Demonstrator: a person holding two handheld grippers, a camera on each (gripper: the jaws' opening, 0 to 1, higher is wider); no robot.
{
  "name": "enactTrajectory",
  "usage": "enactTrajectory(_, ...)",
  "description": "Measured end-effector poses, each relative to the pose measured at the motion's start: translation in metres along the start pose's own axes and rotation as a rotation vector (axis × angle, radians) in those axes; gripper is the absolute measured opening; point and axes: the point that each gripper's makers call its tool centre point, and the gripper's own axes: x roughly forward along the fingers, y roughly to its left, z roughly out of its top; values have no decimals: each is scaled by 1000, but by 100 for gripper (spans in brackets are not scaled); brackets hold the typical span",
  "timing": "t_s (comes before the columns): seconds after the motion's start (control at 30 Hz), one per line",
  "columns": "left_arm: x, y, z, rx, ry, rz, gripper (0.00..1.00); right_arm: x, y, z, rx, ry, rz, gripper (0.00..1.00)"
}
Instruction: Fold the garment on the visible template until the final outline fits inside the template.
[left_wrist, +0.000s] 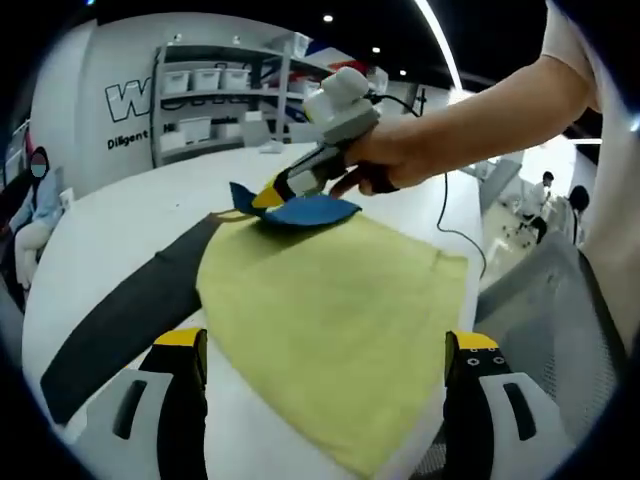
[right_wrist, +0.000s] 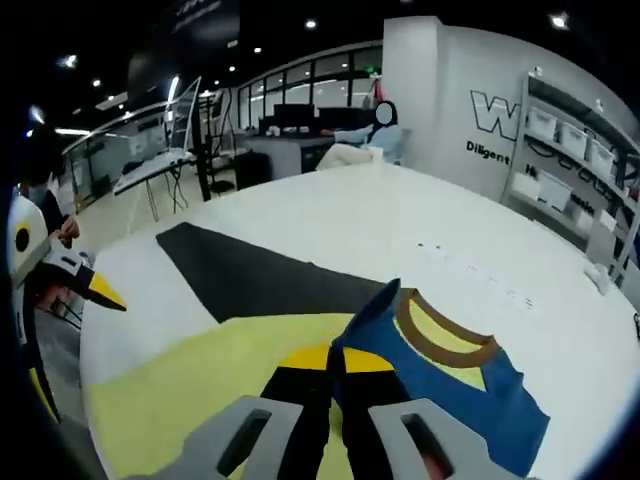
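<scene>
In the left gripper view, the black template (left_wrist: 130, 310) lies as a long dark panel on the white tabletop (left_wrist: 120, 215), running from the near left edge toward the middle. The yellow garment (left_wrist: 340, 310) lies flat just to its right, overlapping the template's right side and reaching toward the tabletop's near right edge. The left gripper (left_wrist: 325, 375) hangs over the near part of the garment with its jaws spread wide apart, holding nothing. Farther along, at the garment's far edge, the blue yoke (left_wrist: 305, 210) of the garment is lifted off the tabletop. The right gripper (left_wrist: 262, 198), held in a hand (left_wrist: 415, 150), has its yellow-tipped jaws pinched onto that blue part. A cable (left_wrist: 445, 215) trails from the hand across the tabletop toward the right edge.

In the right gripper view, the left gripper (right_wrist: 60, 275) shows at the left edge of the tabletop (right_wrist: 400, 215). The template (right_wrist: 260, 280) stretches away toward the far left. The yellow garment (right_wrist: 190, 385) spreads over the near part of the tabletop. The right gripper (right_wrist: 335, 360) has its jaws closed on a raised fold of the blue yoke (right_wrist: 455, 385), whose brown collar (right_wrist: 450, 340) curves around a yellow patch just to the right. Shelves (right_wrist: 580, 150) with bins stand against the wall on the far right.
</scene>
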Motion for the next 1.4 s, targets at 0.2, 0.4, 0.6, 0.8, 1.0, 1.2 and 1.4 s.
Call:
enactTrajectory(0.2,-2,1,-5,-14,2,7,99,11,15,-1,-38,12,30,0)
enactTrajectory(0.4,-3,2,-7,-21,4,10,99,24,28,-4,-60,36,67,0)
enactTrajectory(0.6,-4,4,-8,-28,1,15,99,32,35,-10,-71,51,85,0)
enactTrajectory(0.8,-4,5,-11,-36,1,17,99,36,43,-11,-85,49,109,0)
enactTrajectory(1.0,-4,6,-10,-37,-1,17,99,39,44,-16,-83,60,113,0)
enactTrajectory(1.2,-5,7,-10,-39,-2,22,99,42,47,-19,-74,63,124,0)
enactTrajectory(1.4,-8,15,-12,-56,-4,43,99,41,56,-15,-54,37,158,0)
